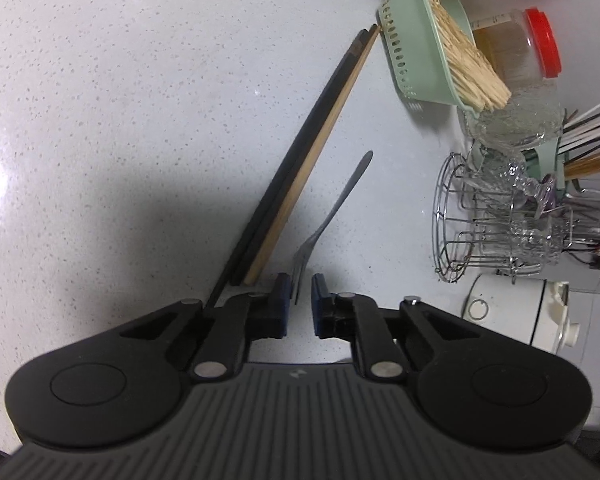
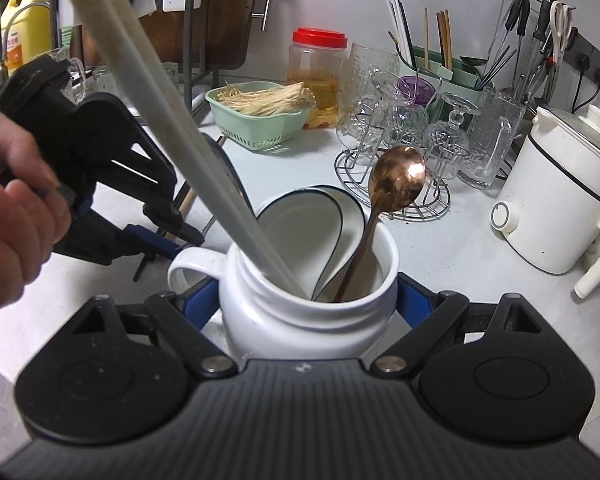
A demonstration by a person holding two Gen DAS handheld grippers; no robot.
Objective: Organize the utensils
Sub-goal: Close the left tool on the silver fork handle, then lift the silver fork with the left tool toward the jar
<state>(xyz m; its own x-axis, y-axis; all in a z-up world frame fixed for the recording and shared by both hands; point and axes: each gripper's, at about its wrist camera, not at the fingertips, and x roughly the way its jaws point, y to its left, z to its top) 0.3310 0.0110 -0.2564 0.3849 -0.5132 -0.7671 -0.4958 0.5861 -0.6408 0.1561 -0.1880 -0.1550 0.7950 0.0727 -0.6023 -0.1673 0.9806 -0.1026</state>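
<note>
Grey metal was what I had my eye on: a slim grey metal fork [image 1: 328, 216] lay flat on the pale speckled stone desk [image 1: 140, 120], its tines pointing back at the left tongs [image 1: 300, 304] and its handle running up and away to the right in the left wrist view. The tine tips sat in the gap between the two blue pads, which stood only narrowly apart. I could not see either pad pressing on the fork, so I judged it bracketed but not yet gripped. A bundle of black and bamboo chopsticks [image 1: 300, 160] lay just beside the fork on the left, nearly parallel to it, with their near ends against the outside of the left finger. I reckoned a clean pick depended on closing on the fork alone. The left hand was plainly the nearer one, since the right tongs [image 2: 308, 300] were clamped on either side of a white ceramic mug [image 2: 300, 320] already holding a copper-coloured spoon [image 2: 396, 180], white spoons and long pale chopsticks. The right wrist view showed me that mug, and the person's hand [image 2: 12, 216] holding the left tool low over the desk just behind and to the left of it. The fork itself was hidden there, and only the left view showed its axis and its place between the pads.
</note>
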